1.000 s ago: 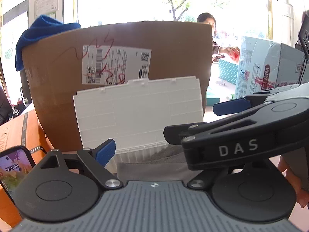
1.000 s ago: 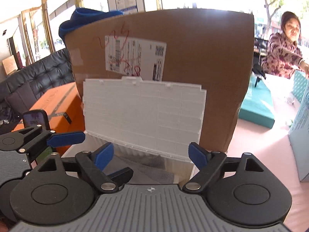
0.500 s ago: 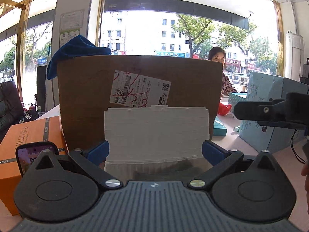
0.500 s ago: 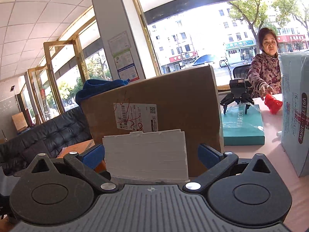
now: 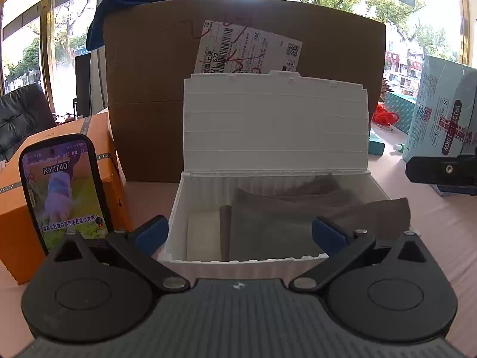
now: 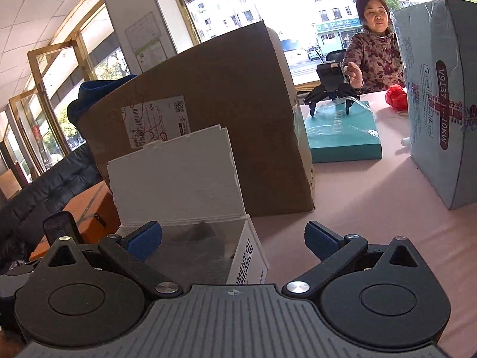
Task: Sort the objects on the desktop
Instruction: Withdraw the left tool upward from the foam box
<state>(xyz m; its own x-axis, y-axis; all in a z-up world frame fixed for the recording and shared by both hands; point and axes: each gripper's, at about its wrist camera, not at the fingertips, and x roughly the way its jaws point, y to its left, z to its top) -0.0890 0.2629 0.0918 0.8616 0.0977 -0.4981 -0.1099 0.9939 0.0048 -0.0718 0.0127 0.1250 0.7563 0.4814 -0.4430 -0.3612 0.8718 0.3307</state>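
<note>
the left gripper (image 5: 240,232) hung spread wide and empty over the near rim of the open white box (image 5: 208,197) (grey cloth (image 5: 268,229) inside); the right gripper (image 6: 232,238), equally spread, straddled the box's right end, touching nothing.

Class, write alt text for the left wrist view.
An open white storage box, lid up, holds grey cloth between the open left tongs. Behind stands a cardboard box; a lit phone leans left.
</note>
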